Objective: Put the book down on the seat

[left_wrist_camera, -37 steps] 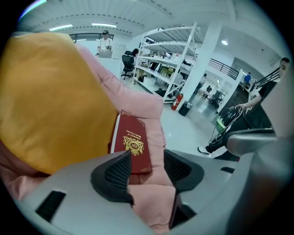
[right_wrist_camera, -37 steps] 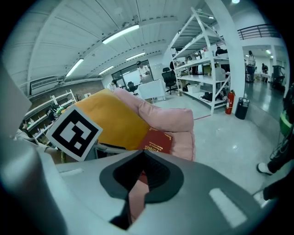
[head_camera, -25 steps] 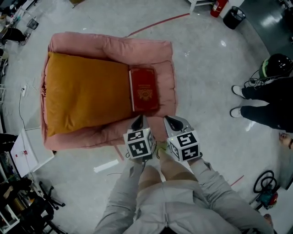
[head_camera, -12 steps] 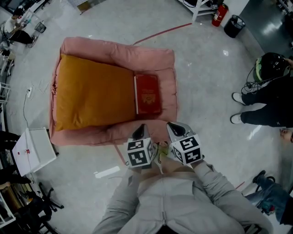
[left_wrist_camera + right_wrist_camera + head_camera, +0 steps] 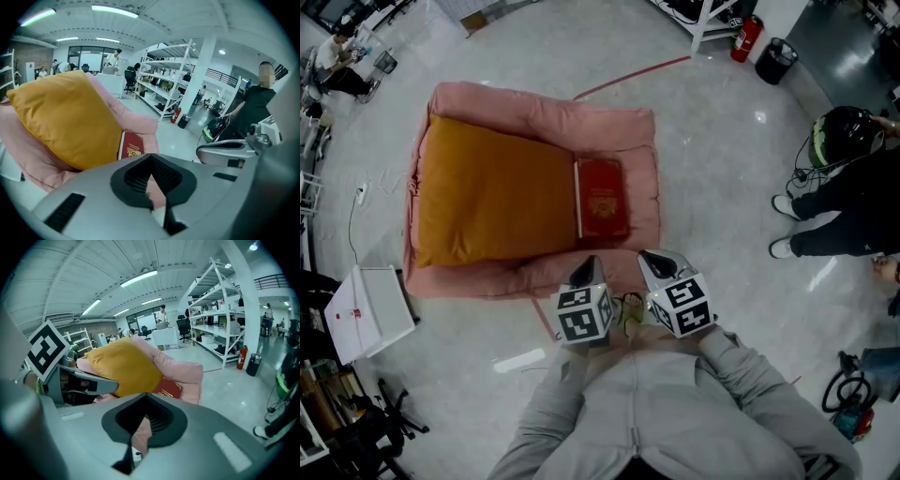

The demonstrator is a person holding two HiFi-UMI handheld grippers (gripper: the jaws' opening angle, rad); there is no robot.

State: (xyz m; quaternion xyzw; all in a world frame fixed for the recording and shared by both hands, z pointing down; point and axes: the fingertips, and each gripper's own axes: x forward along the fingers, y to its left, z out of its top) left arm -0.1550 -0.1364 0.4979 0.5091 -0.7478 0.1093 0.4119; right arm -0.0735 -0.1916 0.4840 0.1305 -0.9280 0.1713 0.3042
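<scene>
book lying on the seat, both grippers empty

head view: the red book (image 5: pixel 602 198) is lying flat, cover up, on the pink seat (image 5: pixel 534 101) just above the frame's centre, its long edge touching the orange cushion (image 5: pixel 492 192) to its left. the left gripper (image 5: pixel 585 268) and right gripper (image 5: pixel 657 262) are hanging side by side in the lower middle, apart from the book.

left gripper view: the jaws are clenched together on nothing; the book (image 5: pixel 132 146) is showing above them, at the cushion's right.

right gripper view: these jaws are pressed closed and empty too, with the book (image 5: pixel 169 389) resting beyond them at centre.

judging by this, the placing looks finished. doing it well now is meaning keeping both tools clear of the seat's front edge, so nothing is nudging the book off its flat rest.
</scene>
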